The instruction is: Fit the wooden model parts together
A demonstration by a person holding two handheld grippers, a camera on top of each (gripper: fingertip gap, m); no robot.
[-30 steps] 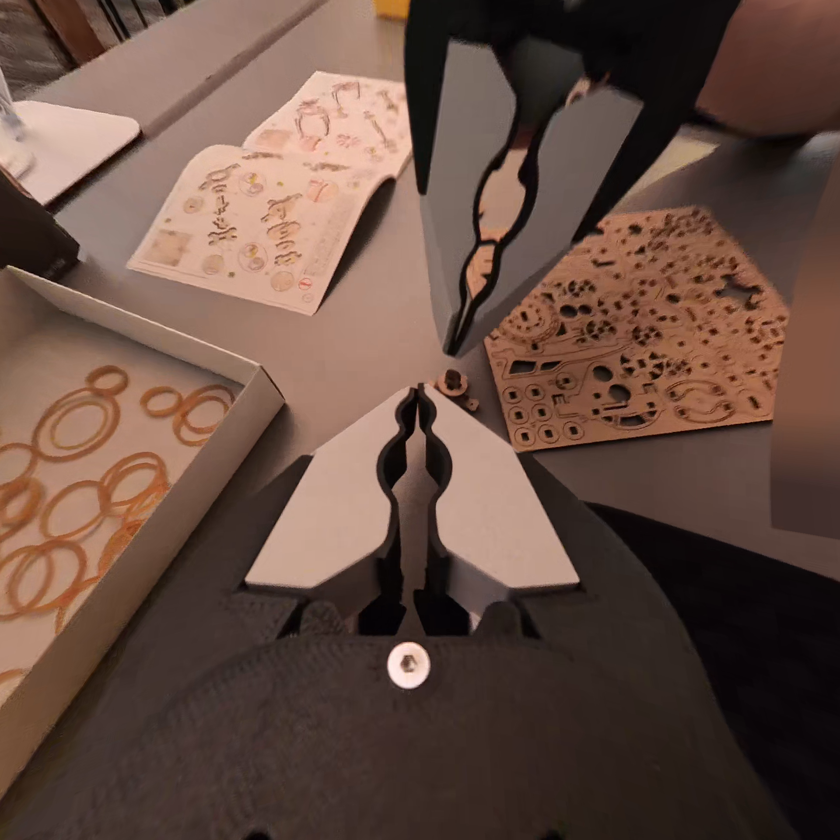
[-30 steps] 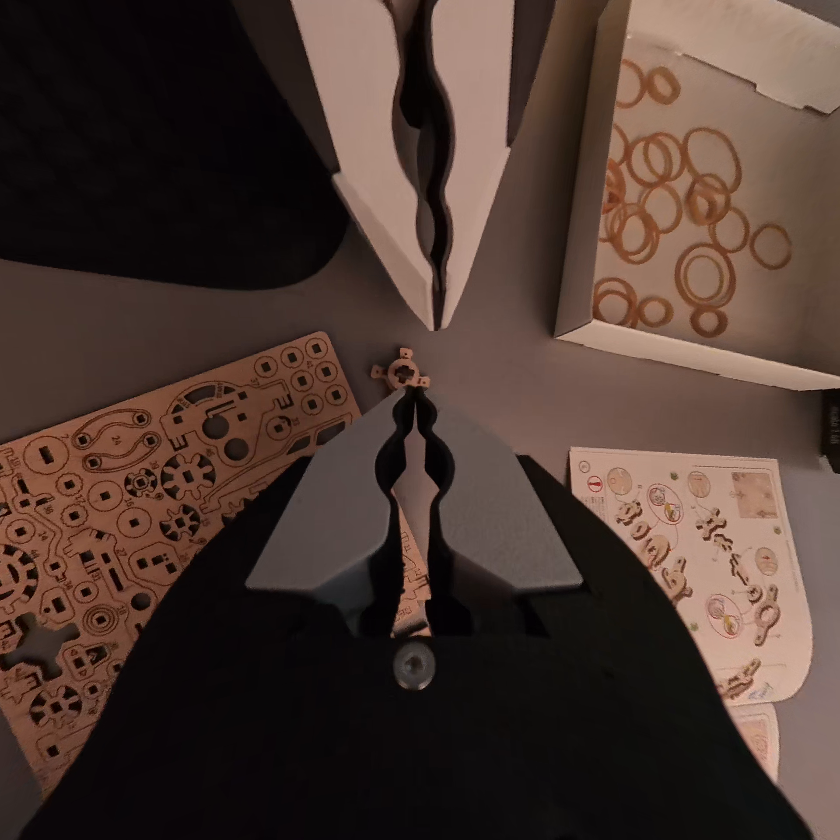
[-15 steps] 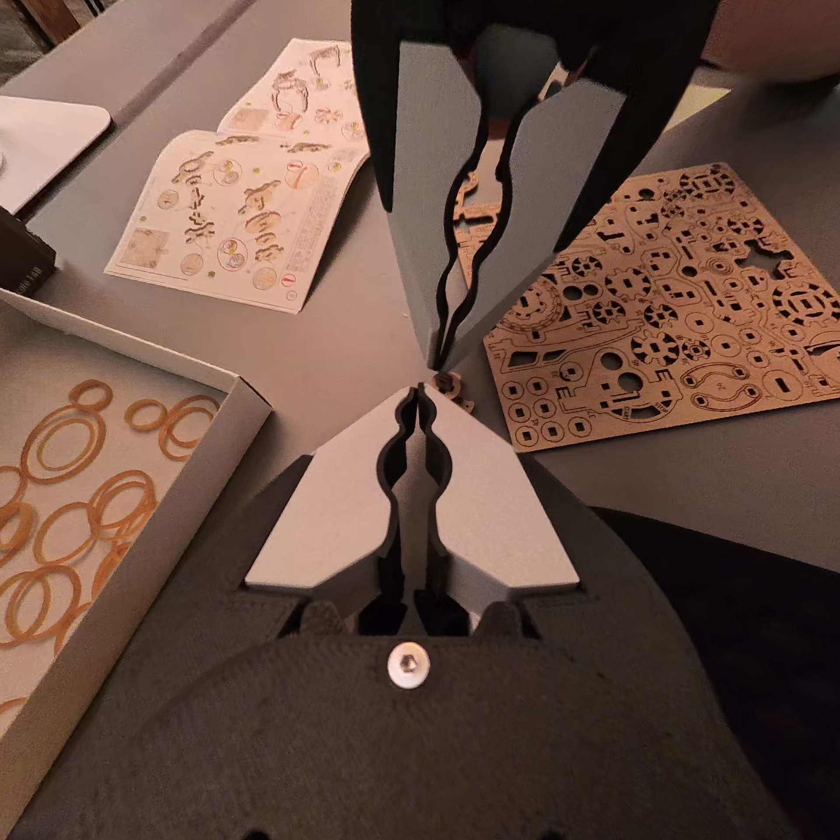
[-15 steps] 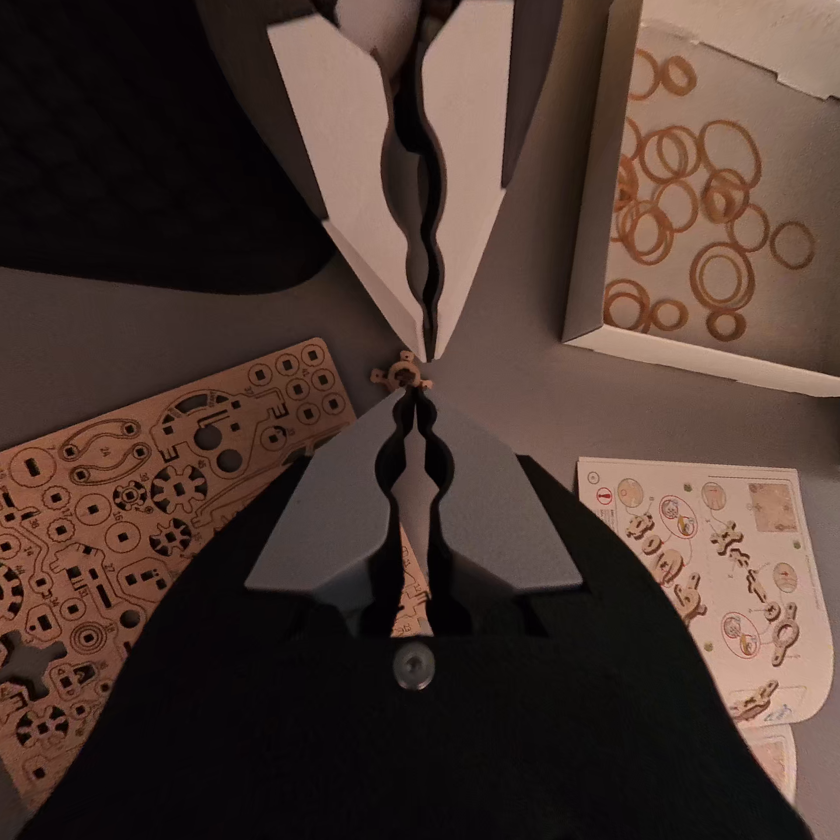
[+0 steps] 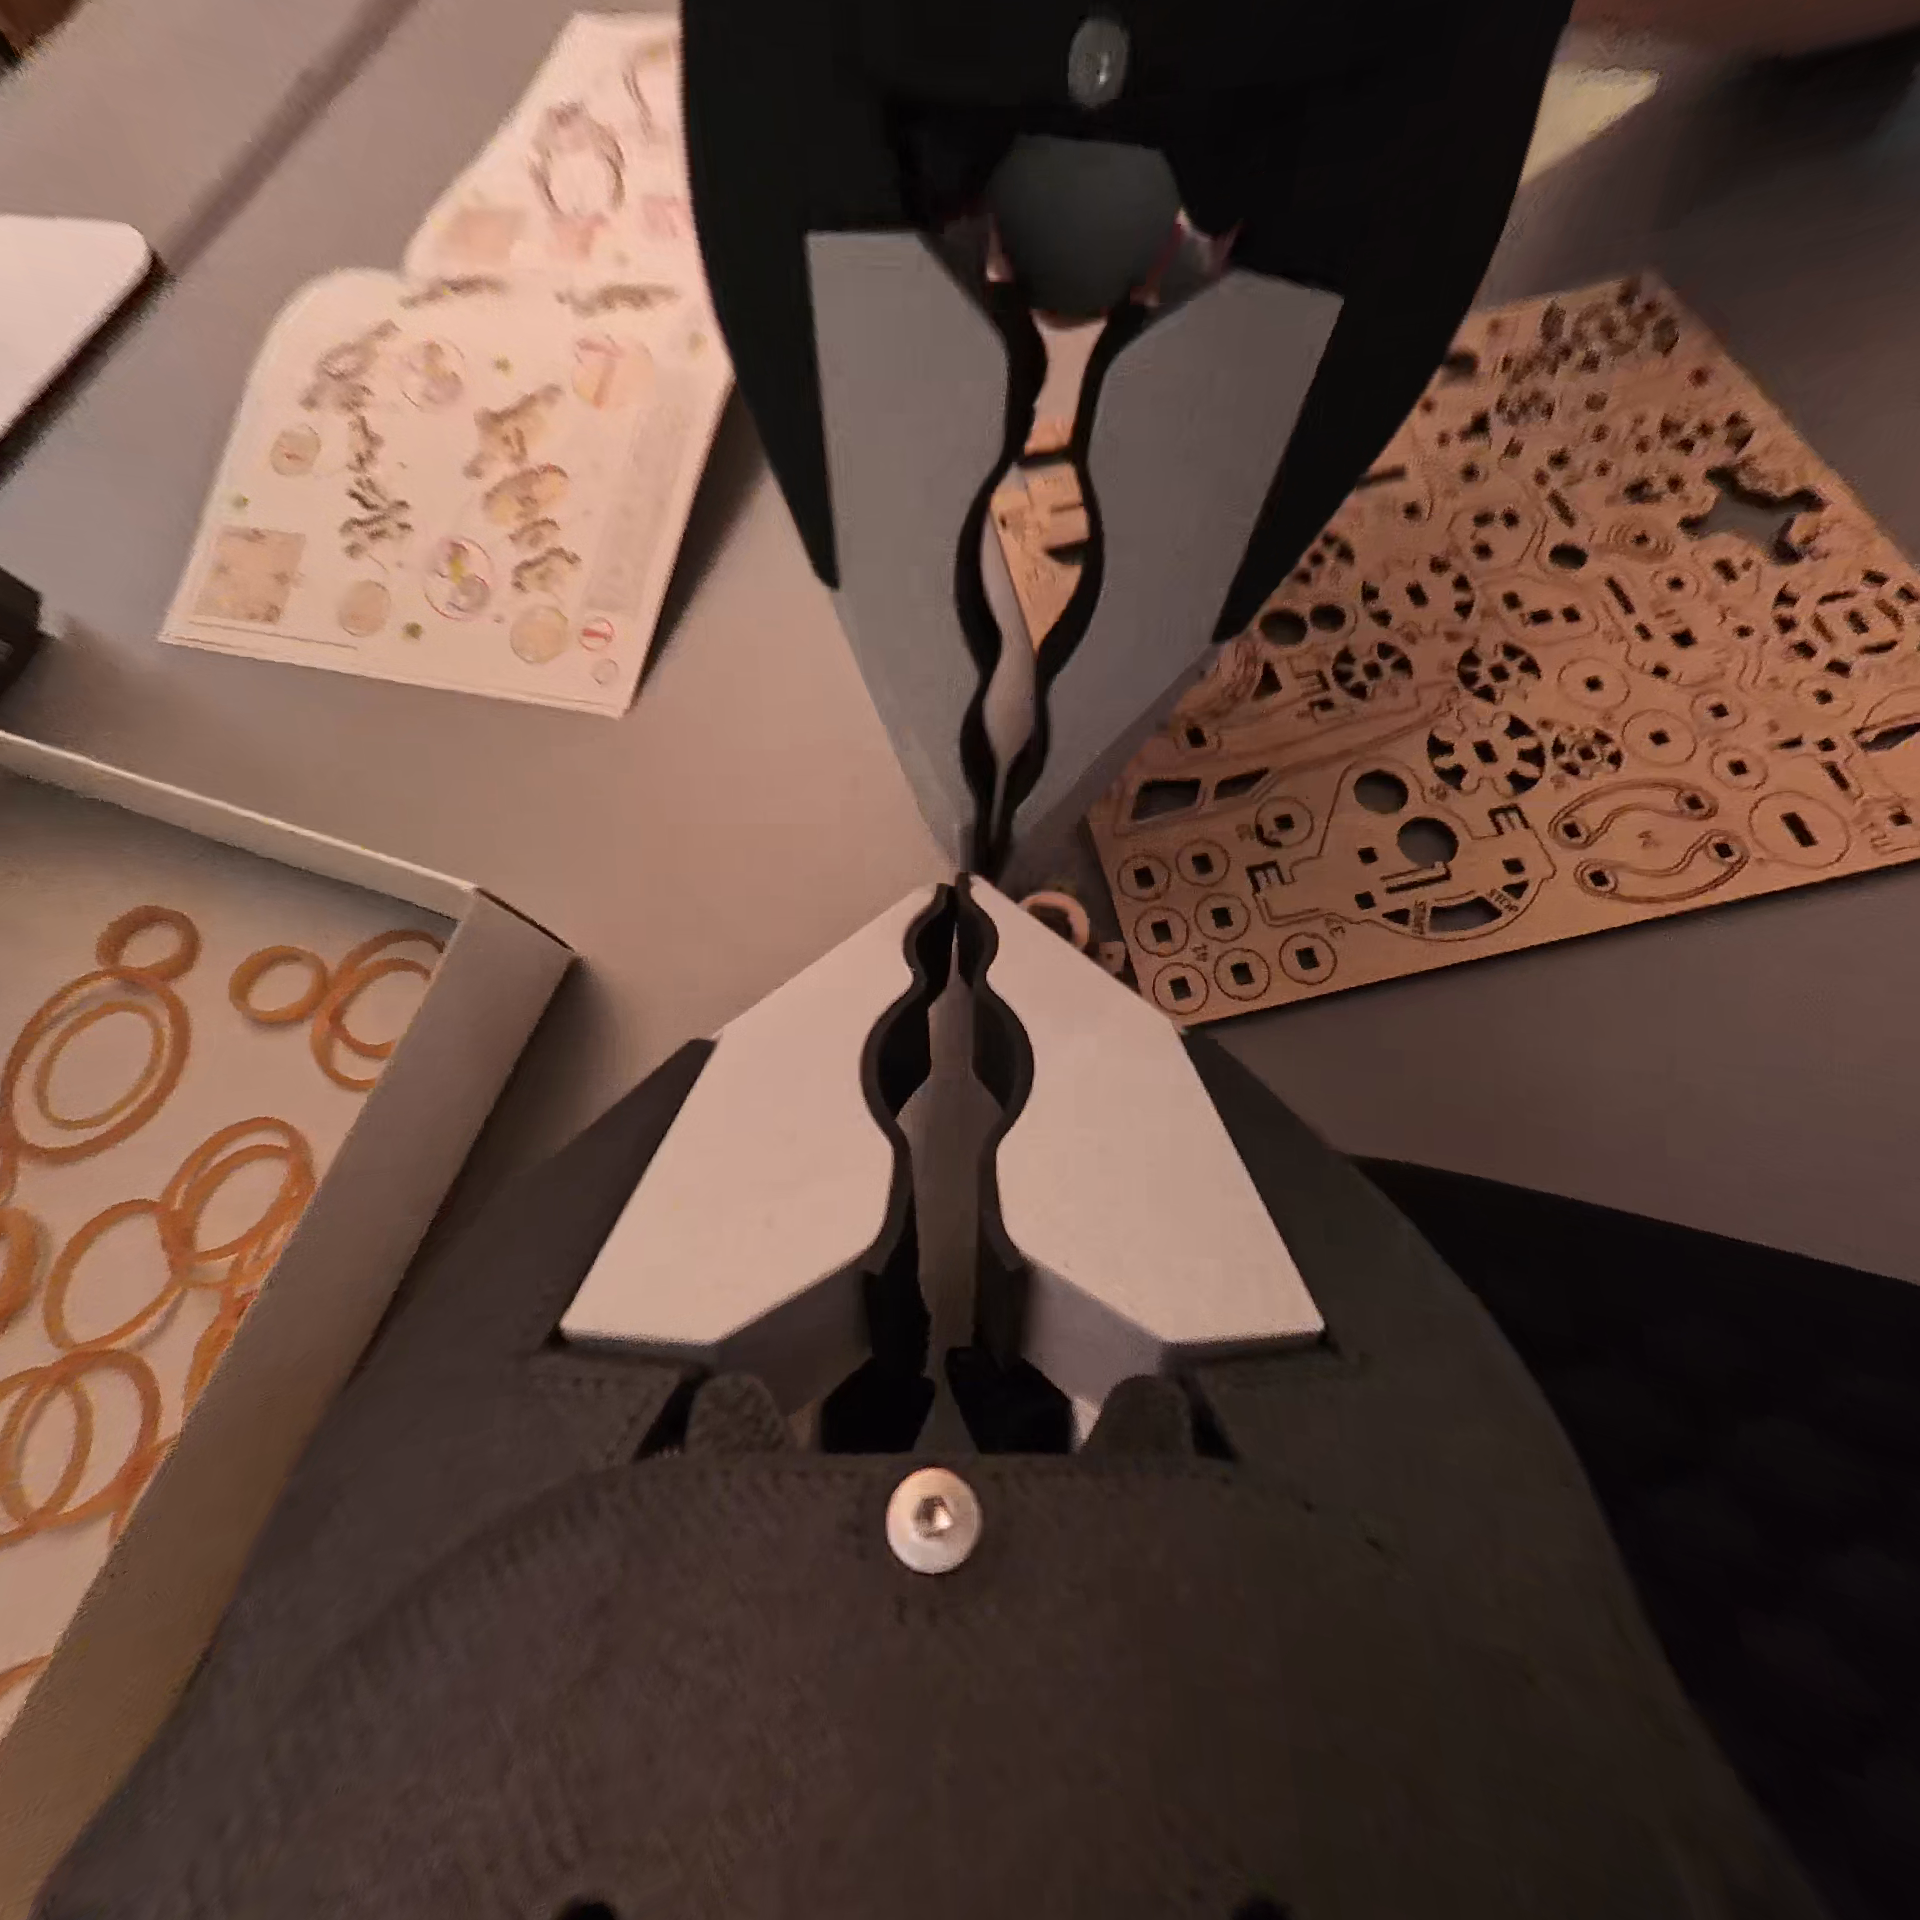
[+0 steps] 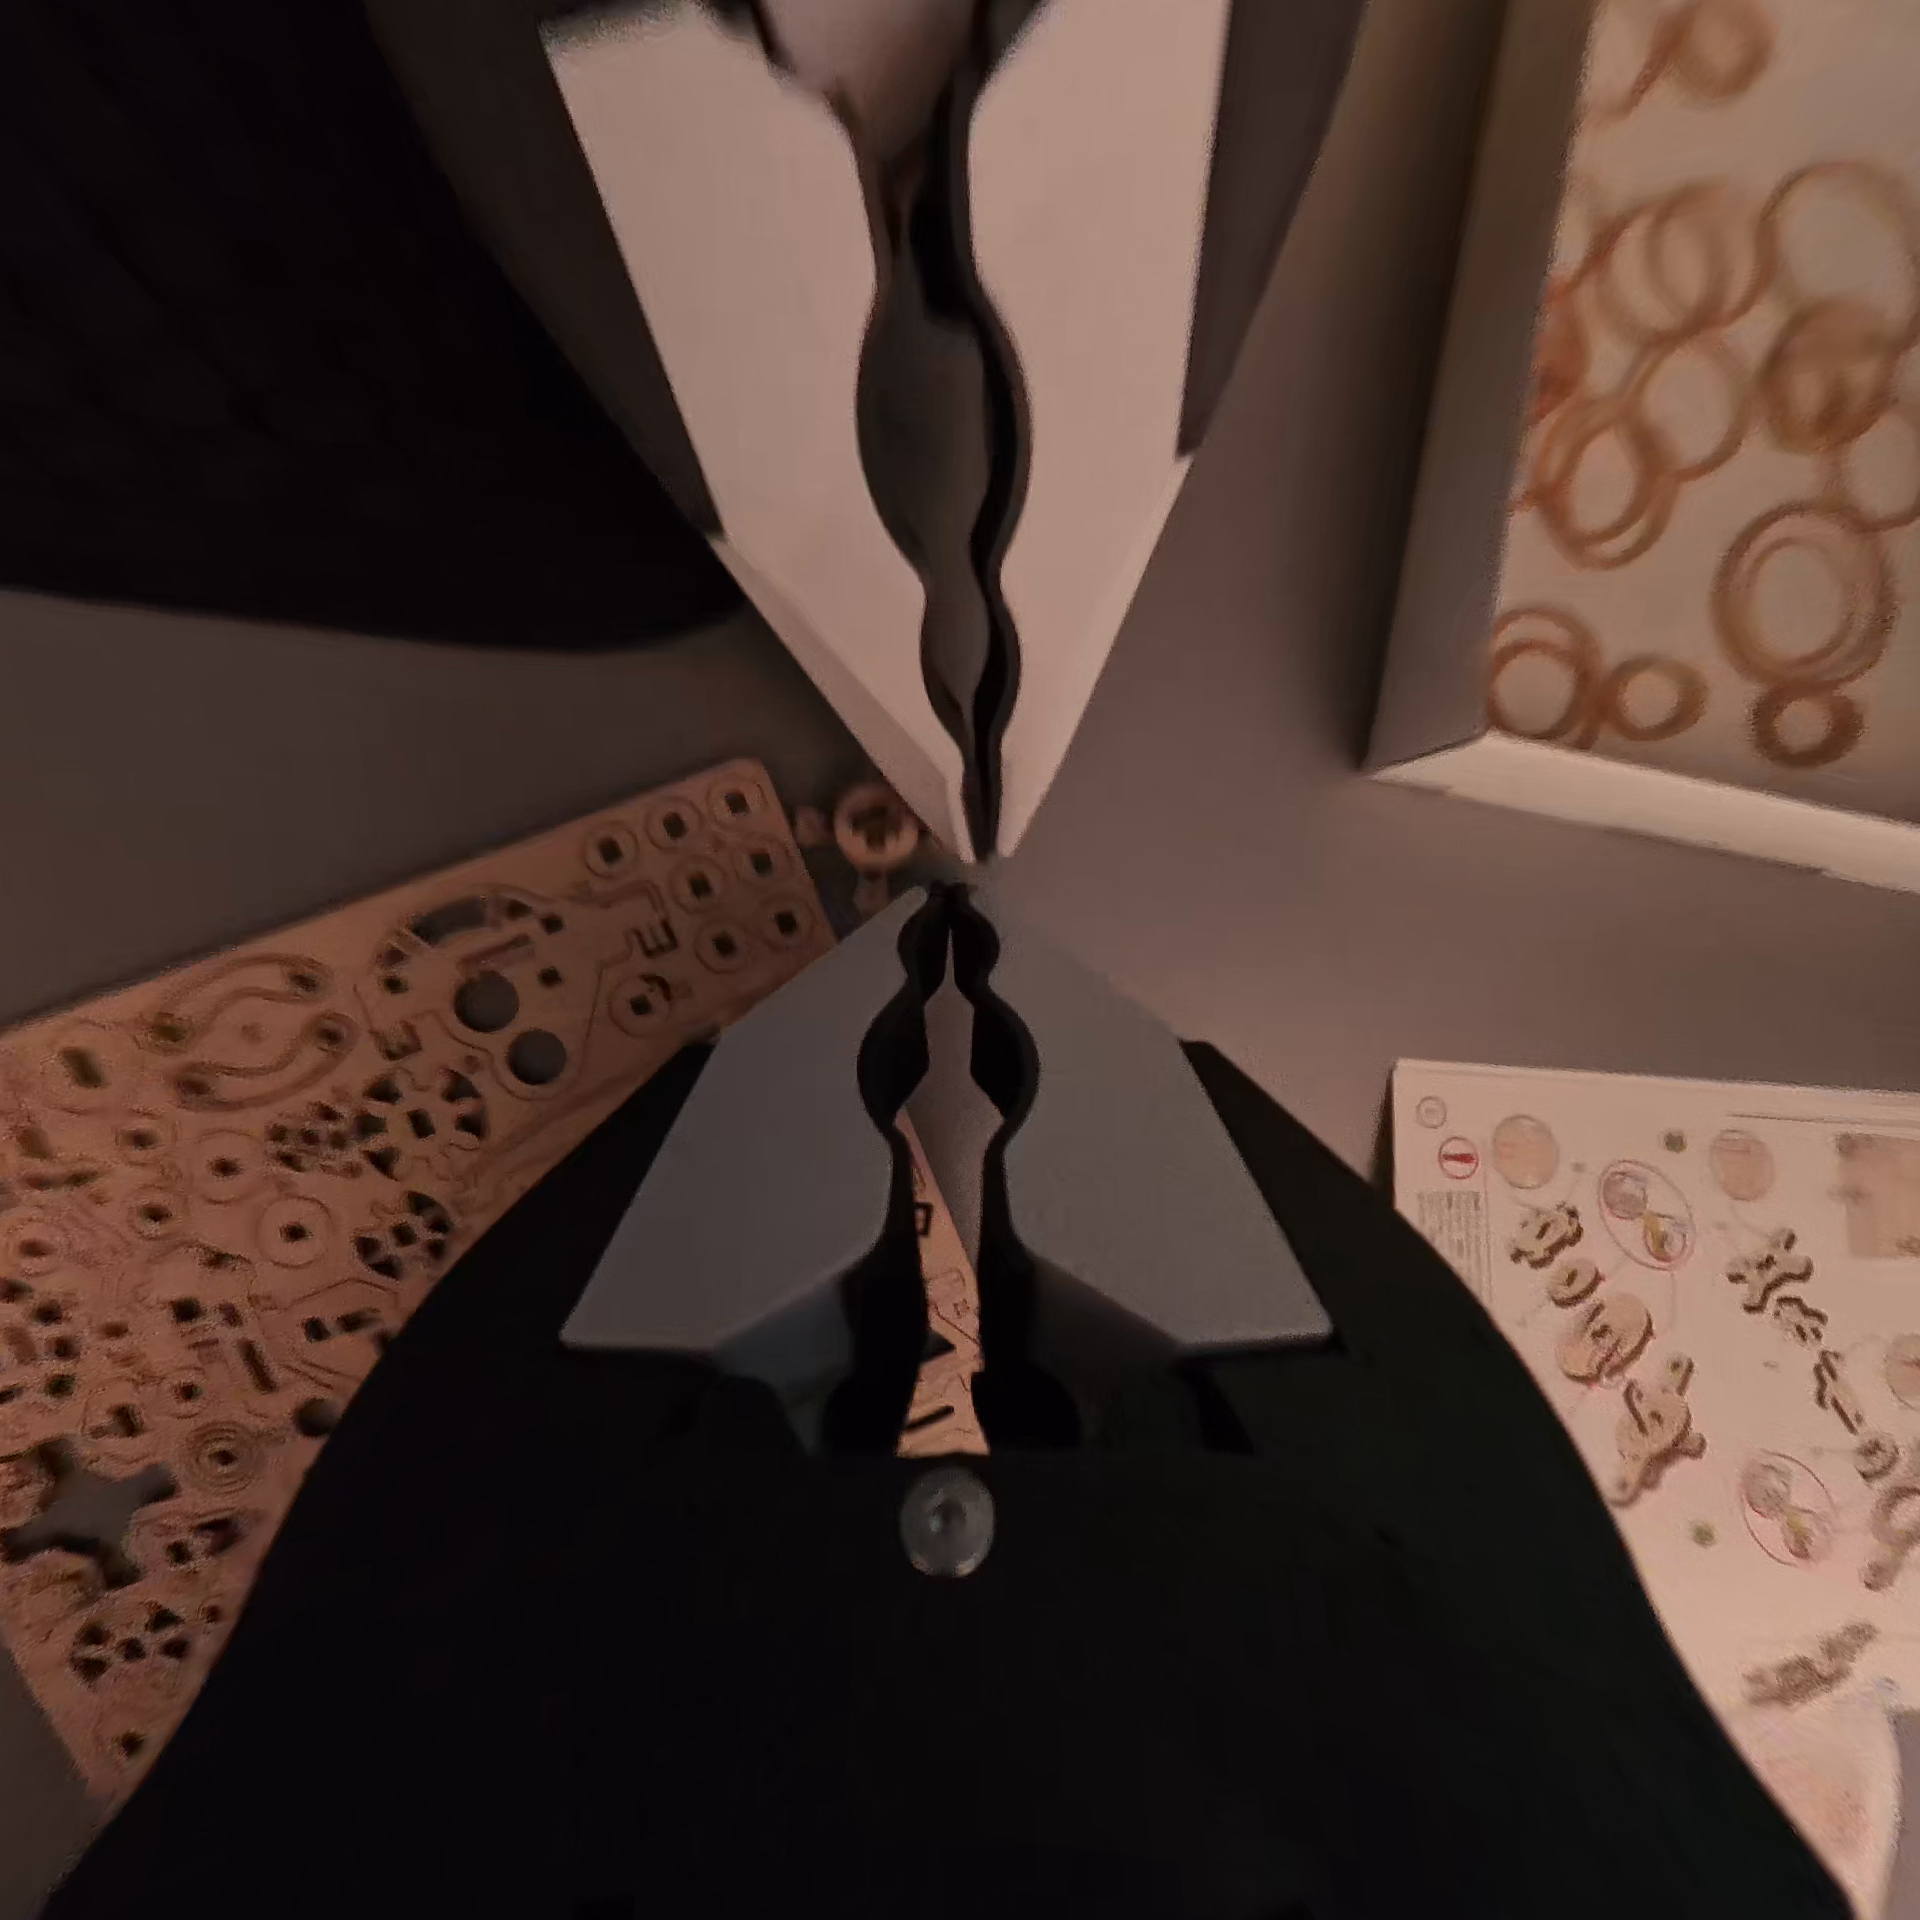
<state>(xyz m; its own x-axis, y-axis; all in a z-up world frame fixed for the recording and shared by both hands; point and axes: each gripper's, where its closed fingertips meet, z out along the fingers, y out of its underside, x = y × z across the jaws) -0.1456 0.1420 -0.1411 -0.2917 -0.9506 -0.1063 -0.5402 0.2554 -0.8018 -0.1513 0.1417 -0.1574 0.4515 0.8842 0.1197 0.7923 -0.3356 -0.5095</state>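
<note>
A small wooden gear-like part (image 5: 1055,920) lies on the grey table beside the corner of the laser-cut wooden parts sheet (image 5: 1507,779). My left gripper (image 5: 961,896) is shut, with nothing visible between its fingers, and its tips are just left of the part. My right gripper (image 5: 982,862) comes in from the far side, also shut, its tips almost touching the left one's. In the right wrist view the right gripper (image 6: 948,906) meets the left gripper (image 6: 982,844) tip to tip. The small part (image 6: 868,821) lies just left of them, at the sheet's (image 6: 260,1143) corner.
An open white box (image 5: 416,1143) of several rubber bands stands at the left of the left wrist view and shows in the right wrist view (image 6: 1475,416). An open instruction booklet (image 5: 447,468) lies beyond it (image 6: 1662,1351). A black patch (image 5: 1662,1403) covers the table's near right. Only a small space, under 4 cm, lies between the two pairs of fingers.
The two grippers have closed the gap and now meet tip to tip. The small wooden part, earlier between the tips, now lies just off to the side near the sheet.
</note>
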